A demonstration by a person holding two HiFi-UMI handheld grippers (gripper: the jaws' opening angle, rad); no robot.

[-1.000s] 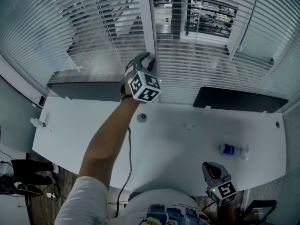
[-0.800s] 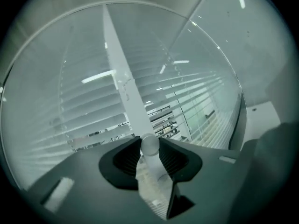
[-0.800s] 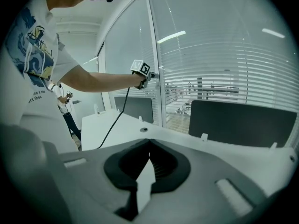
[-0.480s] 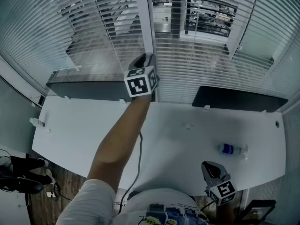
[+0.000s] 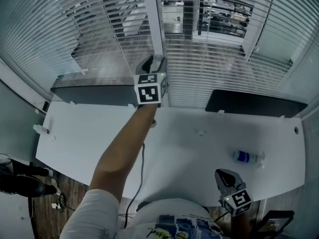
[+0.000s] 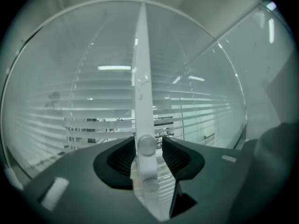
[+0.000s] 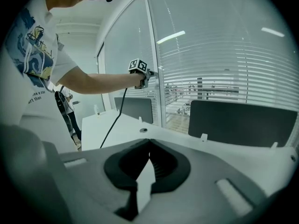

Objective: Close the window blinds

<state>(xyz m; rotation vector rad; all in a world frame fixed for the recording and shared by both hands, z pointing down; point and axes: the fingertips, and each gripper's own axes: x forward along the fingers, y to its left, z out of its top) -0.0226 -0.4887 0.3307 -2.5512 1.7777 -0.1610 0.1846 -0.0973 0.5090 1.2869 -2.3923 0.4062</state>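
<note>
White slatted blinds [image 5: 214,59] cover the windows behind the desk, and their slats stand partly open. My left gripper [image 5: 152,62] reaches up to the white upright post [image 5: 152,19] between two panes. In the left gripper view a round white knob [image 6: 146,145] on that post [image 6: 142,78] sits between my left gripper's [image 6: 148,146] pads. The jaws are opening, with a thin gap on each side of the knob. My right gripper [image 5: 227,178] hangs low at the desk's near edge; its jaws [image 7: 149,143] are shut on nothing.
A white desk [image 5: 99,133] runs under the windows, with a black panel at each side [image 5: 256,105] [image 5: 89,94]. A blue bottle [image 5: 245,158] lies on the desk at right. A cable [image 5: 137,168] hangs from my left arm. Another person [image 7: 65,111] stands at the desk's left end.
My left gripper has shifted slightly right and turned on the post, so its marker cube now faces squarely. The right gripper has stayed in place.
</note>
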